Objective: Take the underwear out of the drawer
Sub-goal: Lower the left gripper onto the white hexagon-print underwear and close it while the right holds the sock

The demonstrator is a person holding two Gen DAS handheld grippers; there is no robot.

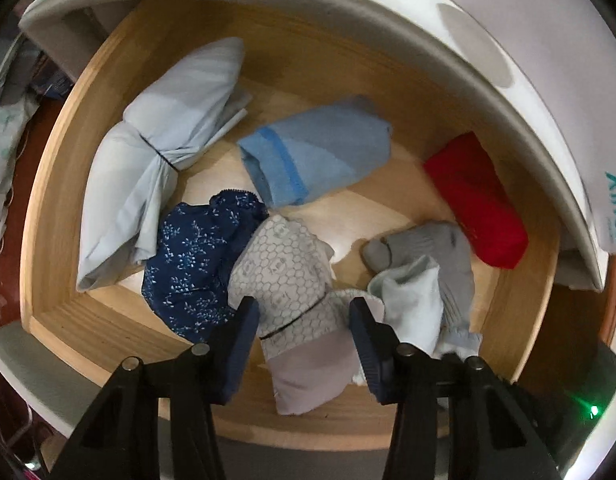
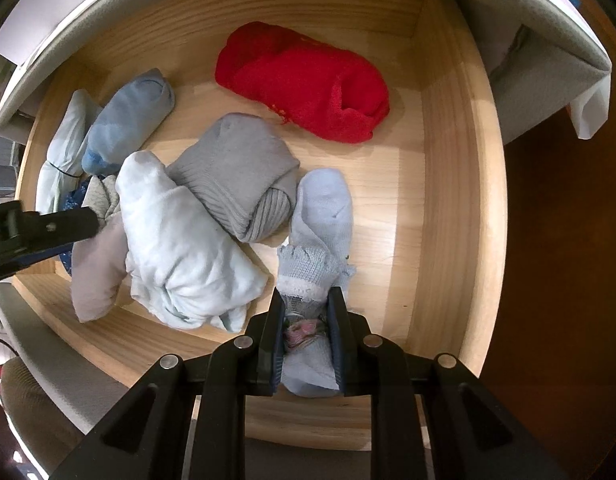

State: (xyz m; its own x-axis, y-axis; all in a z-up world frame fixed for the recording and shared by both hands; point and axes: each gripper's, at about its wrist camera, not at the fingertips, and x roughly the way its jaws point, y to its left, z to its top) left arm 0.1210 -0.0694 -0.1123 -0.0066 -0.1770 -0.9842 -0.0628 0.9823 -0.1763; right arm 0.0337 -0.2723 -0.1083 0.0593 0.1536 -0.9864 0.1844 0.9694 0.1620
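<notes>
The left gripper (image 1: 304,332) hangs over the near edge of the wooden drawer (image 1: 52,184), its two dark fingers part-open on either side of a rolled, honeycomb-patterned underwear bundle (image 1: 284,268) bound by a thin black band. The bundle's plain greyish end lies between the fingers; whether the pads press it I cannot tell.

The right gripper (image 2: 306,334) is clamped narrow on one pale lilac sock pair (image 2: 323,216), whose frilled cuff sits just ahead of its fingertips and whose folded end is pinched between the pads.

Counted in the drawer: one honeycomb bundle, one navy floral piece (image 1: 196,256) touching it on the left finger's side, one pale blue banded roll (image 1: 148,152) beyond that, one mid-blue roll (image 1: 315,156) ahead of the fingers, one red roll (image 1: 475,200) far to the right-finger side, one grey sock bundle (image 1: 431,248), one pale aqua bundle (image 1: 411,304) just beside the right finger, and the one lilac pair.

In the right wrist view the left gripper's black arm reaches in from the left edge, over the honeycomb bundle.
</notes>
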